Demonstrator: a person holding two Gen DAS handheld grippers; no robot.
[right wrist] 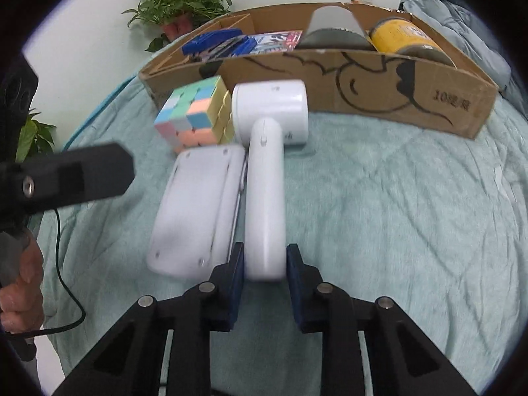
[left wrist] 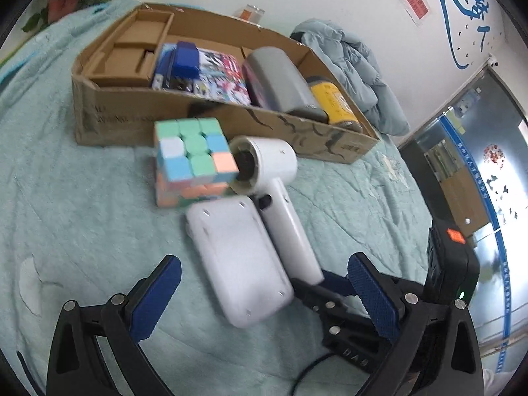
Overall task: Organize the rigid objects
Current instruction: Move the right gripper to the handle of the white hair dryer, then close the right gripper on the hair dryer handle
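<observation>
A: Currently, where is the white hair dryer (right wrist: 267, 178) located?

B: It is laid on the green bedspread (right wrist: 396, 214), between a white flat device (right wrist: 198, 208) and open bedspread, head beside the pastel cube (right wrist: 194, 115). Its handle end is bracketed by the right claw (right wrist: 265, 277), narrowly parted; contact cannot be confirmed.

A: And the left claw (left wrist: 264, 297)?

B: Released, spread wide. "10" is printed on the cardboard box (right wrist: 445, 105).
</observation>
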